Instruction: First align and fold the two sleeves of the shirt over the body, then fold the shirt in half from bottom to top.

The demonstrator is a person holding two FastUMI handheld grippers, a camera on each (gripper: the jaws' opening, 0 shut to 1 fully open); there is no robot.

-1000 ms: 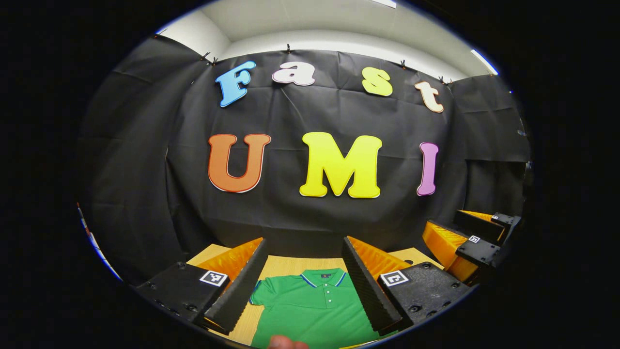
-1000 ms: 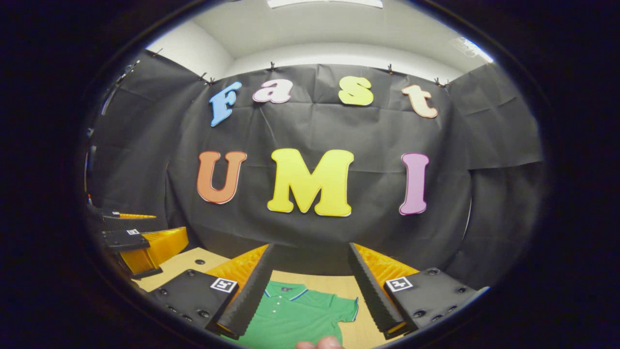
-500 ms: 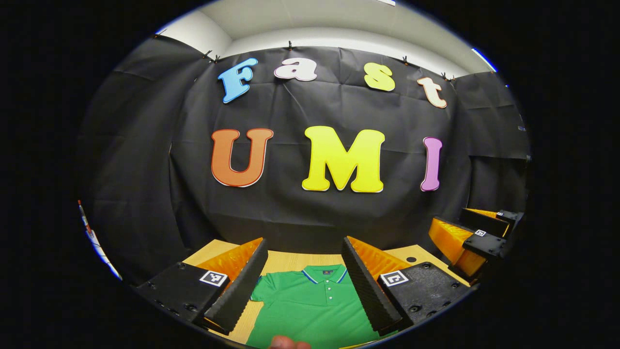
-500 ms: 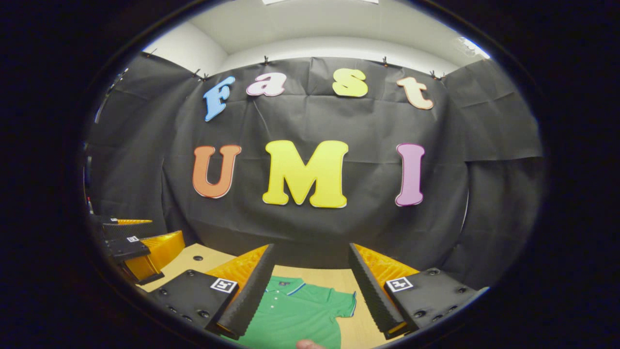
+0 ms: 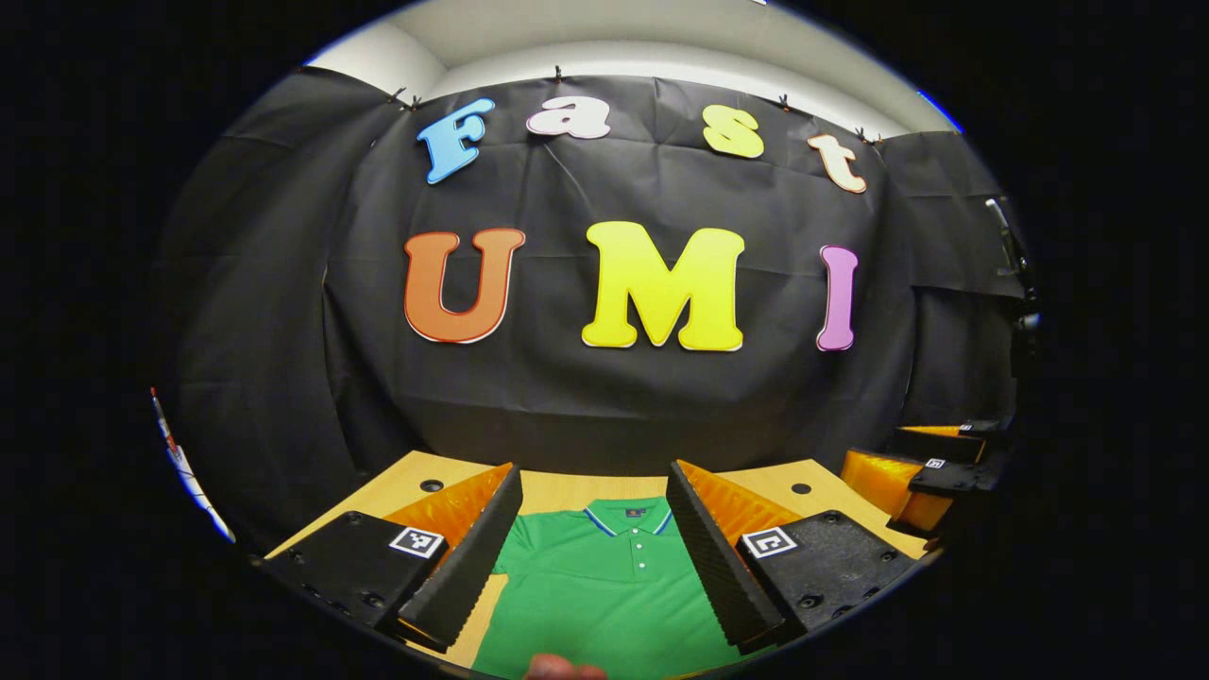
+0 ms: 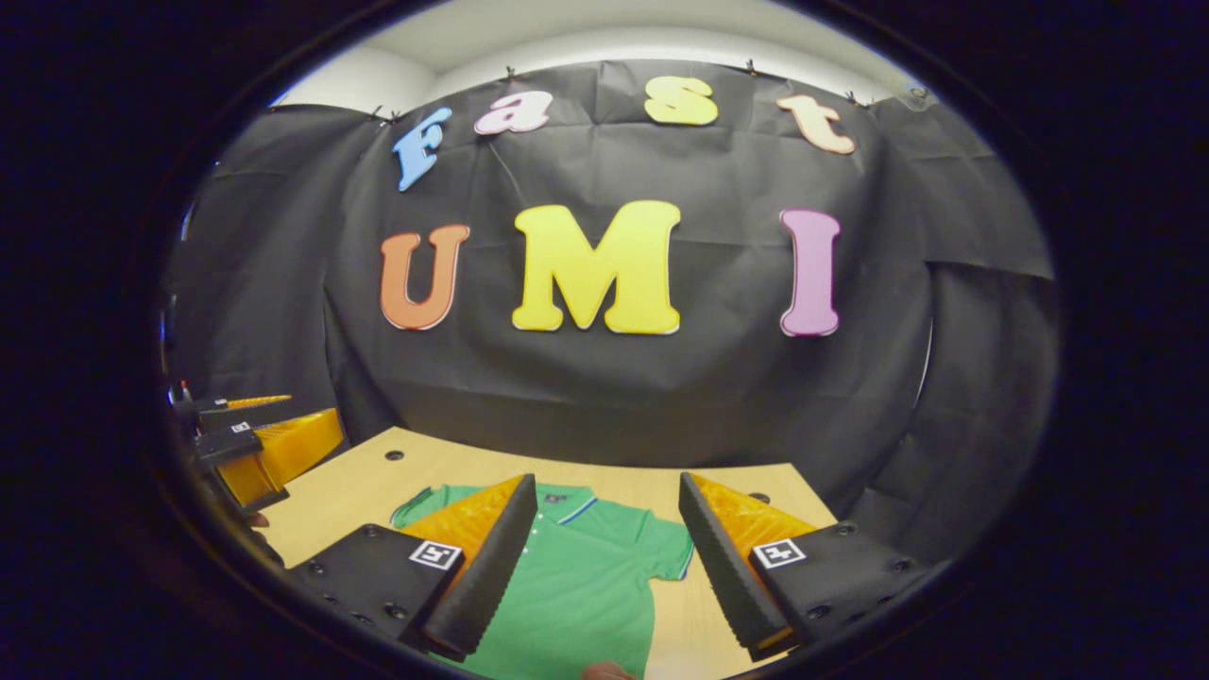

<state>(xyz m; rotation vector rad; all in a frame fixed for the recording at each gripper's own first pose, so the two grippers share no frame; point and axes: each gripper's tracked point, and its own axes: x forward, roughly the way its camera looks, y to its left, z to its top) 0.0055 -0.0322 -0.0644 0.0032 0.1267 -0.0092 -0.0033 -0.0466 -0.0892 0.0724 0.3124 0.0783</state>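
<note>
Green short-sleeved polo shirt (image 5: 604, 595) with a striped collar lies flat, face up, on the light wooden table (image 5: 397, 486), collar toward the booth wall. Left sleeve (image 6: 416, 505) spread out to the side, unfolded. Body smooth, placket buttoned. Right sleeve (image 6: 672, 552) likewise spread out, unfolded. Left gripper (image 5: 595, 557): released, jaws wide, above the shirt, holding nothing. Right gripper (image 6: 609, 567): released too, above the right half. Judgement: nothing done yet; both sleeve folds and the bottom-to-top fold remain.
</note>
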